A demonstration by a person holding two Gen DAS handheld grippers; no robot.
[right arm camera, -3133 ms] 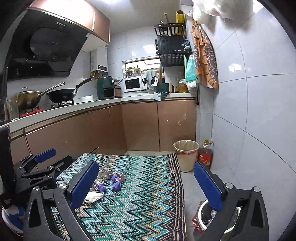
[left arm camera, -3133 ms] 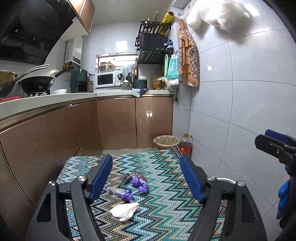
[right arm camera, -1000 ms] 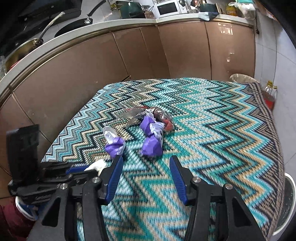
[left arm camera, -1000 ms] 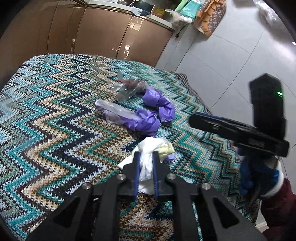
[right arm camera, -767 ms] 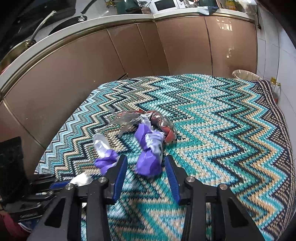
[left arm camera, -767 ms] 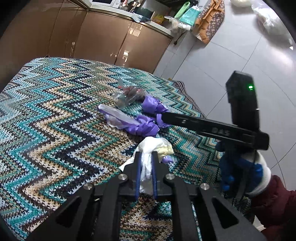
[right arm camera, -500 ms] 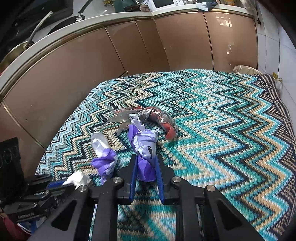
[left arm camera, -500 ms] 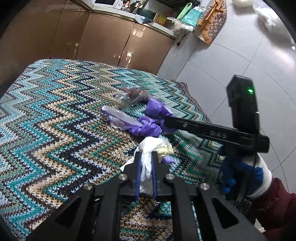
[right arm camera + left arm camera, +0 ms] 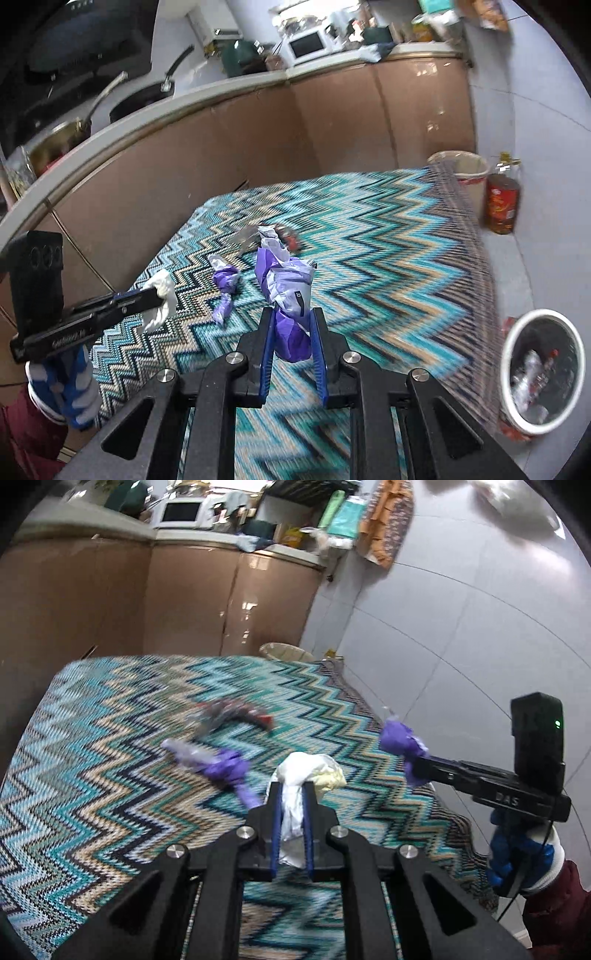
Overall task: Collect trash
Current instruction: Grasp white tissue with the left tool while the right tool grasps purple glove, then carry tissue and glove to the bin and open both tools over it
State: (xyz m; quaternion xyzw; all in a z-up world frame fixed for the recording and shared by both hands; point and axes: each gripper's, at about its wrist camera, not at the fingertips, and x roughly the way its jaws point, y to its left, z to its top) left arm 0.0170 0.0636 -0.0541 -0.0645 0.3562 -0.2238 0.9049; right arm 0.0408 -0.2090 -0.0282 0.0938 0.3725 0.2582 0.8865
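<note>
Left claw (image 9: 291,794) is pinched tight on my white crumpled wad (image 9: 306,771), which sticks up and forward out of the blue pads, lifted clear of the zigzag rug (image 9: 110,775). My right claw (image 9: 293,325) has just been closing and now grips the purple wrapper (image 9: 284,288) between its pads, the wrapper's pale printed top standing above them; the small mark on it is too blurred for me to read. Seen from the left wrist camera, the right claw's black side carries letters that look like "DAS".

On the rug beyond the two claws I have a second purple wrapper (image 9: 221,766) lying flat, and past that a clear-and-red wrapper (image 9: 229,716), both untouched and blurred.

Off the rug's right edge, near me, sits a white-rimmed bin (image 9: 543,373) with scraps already inside. At the rug's far right corner stands a lined basket (image 9: 461,166) beside an oil bottle (image 9: 500,206) with a red label, unreadable. Left of the rug the brown cabinet fronts run close along its edge; the rug's right half is bare.
</note>
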